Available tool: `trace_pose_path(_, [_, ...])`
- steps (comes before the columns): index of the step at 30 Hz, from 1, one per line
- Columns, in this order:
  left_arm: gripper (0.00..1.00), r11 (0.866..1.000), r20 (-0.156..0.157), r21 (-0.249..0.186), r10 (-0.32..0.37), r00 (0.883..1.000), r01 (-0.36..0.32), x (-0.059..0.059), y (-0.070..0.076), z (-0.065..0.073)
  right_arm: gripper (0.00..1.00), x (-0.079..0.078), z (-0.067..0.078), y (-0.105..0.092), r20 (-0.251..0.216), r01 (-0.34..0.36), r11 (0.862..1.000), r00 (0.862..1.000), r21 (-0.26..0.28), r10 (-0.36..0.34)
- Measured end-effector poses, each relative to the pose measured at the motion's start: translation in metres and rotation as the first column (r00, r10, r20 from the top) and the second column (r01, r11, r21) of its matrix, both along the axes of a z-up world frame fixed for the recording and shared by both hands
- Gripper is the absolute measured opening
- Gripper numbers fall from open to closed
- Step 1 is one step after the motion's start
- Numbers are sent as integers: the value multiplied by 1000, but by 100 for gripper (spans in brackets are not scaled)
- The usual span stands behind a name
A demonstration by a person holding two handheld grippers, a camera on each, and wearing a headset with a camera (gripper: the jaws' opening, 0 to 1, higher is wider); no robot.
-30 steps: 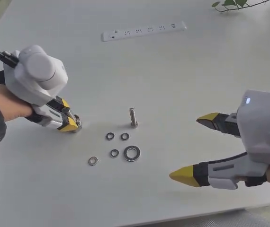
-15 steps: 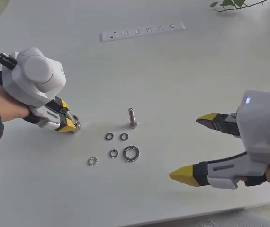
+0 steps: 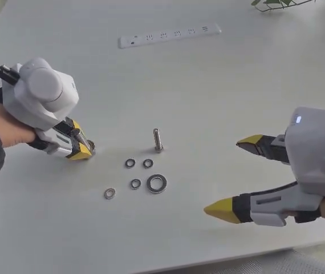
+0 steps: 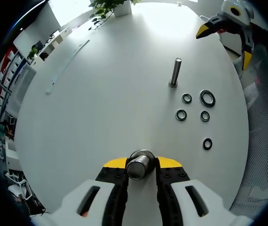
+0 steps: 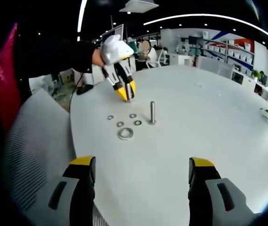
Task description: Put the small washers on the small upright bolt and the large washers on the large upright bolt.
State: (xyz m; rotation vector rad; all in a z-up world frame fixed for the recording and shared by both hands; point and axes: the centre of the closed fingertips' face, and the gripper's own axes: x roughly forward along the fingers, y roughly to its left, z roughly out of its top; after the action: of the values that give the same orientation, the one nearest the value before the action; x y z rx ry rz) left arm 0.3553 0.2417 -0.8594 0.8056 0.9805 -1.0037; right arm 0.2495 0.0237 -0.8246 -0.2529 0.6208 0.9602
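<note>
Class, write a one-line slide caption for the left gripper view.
Left claw grips the large bolt, facing the small upright bolt and five loose washers.

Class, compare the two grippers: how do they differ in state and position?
The left gripper is shut on a thick bolt; the right gripper is open wide and empty. In the head view the left gripper lies left of the washers, the right gripper to their right. Both have yellow jaw tips and white bodies.

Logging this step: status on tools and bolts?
Left tool shut on large bolt, down at table. Right tool open, hovering. Small bolt upright, bare; four small washers, one large washer loose beside it. Nothing blocking.
</note>
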Motion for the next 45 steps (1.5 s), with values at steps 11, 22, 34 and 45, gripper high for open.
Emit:
trace_pose_path(11, [26,1000,-3,1,24,1000,-24,-1,6,-6,82,0,-1,-2,-2,4,1000,1000,-1,-4])
trace_pose_path(22, [35,997,-3,-37,65,998,-66,1,3,-4,82,1,-1,-1,2,0,1000,1000,-3,0])
trace_pose_path(34, [45,991,-7,-84,104,995,-104,-2,4,1,82,1,0,0,6,-9,1000,1000,-9,9])
trace_pose_path(45, [49,978,13,-136,158,987,-155,-6,16,11,82,1,5,3,18,-22,1000,1000,-18,22])
